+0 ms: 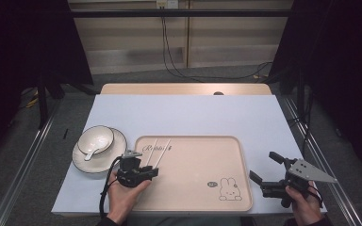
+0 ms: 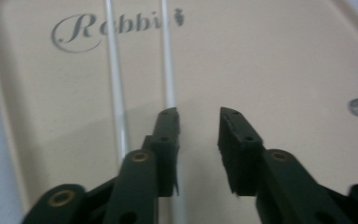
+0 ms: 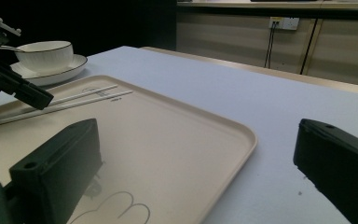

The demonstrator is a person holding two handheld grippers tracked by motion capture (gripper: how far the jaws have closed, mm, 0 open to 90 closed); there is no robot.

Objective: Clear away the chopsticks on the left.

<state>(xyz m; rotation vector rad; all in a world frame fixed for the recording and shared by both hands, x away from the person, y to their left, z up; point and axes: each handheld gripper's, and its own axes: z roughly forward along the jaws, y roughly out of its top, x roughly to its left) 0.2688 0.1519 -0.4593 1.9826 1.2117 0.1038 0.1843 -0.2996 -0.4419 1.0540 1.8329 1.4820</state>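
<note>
Chopsticks: 2 thin white sticks (image 1: 158,151) lie side by side on the beige plastic tray w/ rabbit print (image 1: 245,188), at its near-left end, upper ends by the script logo. Left hand-held gripper (image 1: 152,171) sits just over their near ends, jaws parted, nothing held; 1 jaw rests on the right stick. Likely step: pick up sticks. Do it well: shift left so both sticks fall betw. jaws, lower flat to tray, then close. Right hand-held gripper (image 1: 263,168) spread wide, idle, off tray's right edge.

Count: 2 sticks, 1 tray, 1 white bowl (image 1: 95,139), 1 white saucer (image 1: 119,141), 1 spoon (image 1: 90,154), 1 pale blue desk (image 1: 193,115).

Dim surroundings, even light, soft focus
</note>
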